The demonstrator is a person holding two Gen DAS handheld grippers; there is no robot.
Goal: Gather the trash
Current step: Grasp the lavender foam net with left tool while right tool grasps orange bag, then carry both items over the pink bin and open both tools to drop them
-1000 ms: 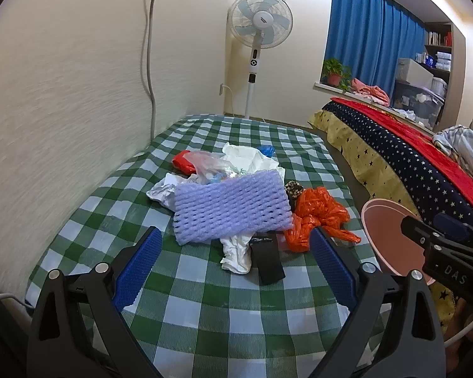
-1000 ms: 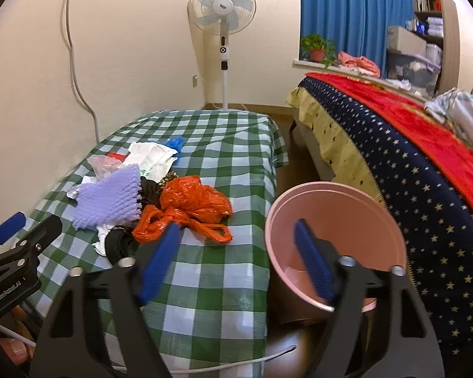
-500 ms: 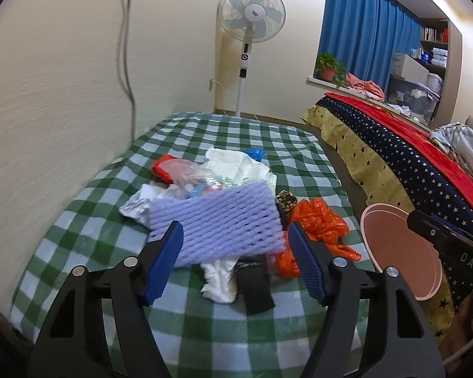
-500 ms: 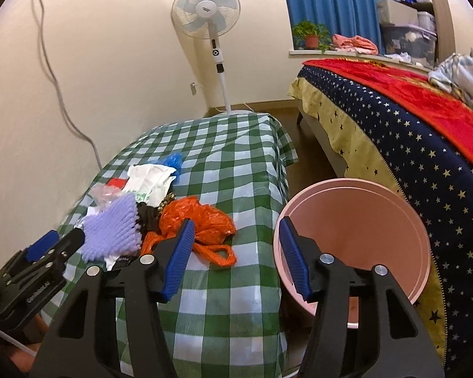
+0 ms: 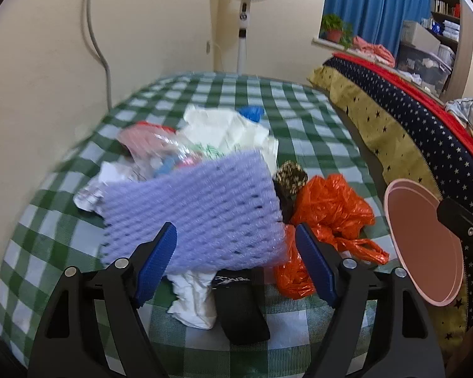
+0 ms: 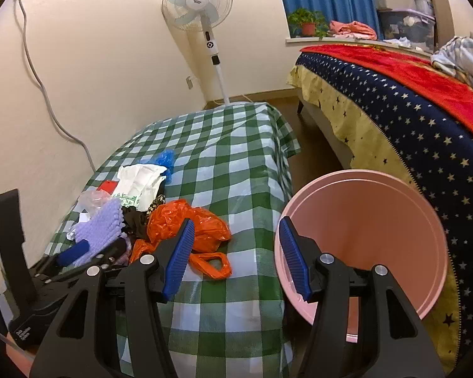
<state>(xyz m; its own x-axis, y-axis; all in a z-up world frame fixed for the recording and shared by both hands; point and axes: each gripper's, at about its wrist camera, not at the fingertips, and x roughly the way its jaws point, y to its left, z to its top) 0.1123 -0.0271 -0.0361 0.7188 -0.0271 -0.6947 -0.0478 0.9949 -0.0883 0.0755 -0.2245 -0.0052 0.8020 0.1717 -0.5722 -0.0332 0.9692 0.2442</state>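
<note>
Two grippers, left (image 5: 236, 260) and right (image 6: 235, 256), jaws apart, empty; one pink bin (image 6: 378, 220).

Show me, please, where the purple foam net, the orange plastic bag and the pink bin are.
purple foam net (image 5: 198, 211), left wrist view, middle of its mesh face.
orange plastic bag (image 6: 186, 222), right wrist view, crumpled body.
pink bin (image 6: 378, 220), right wrist view, inner wall.

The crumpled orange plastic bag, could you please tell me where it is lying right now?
In the right wrist view the crumpled orange plastic bag lies on the green checked tablecloth, right of the purple foam net sleeve and left of the pink round bin beside the table.
</note>
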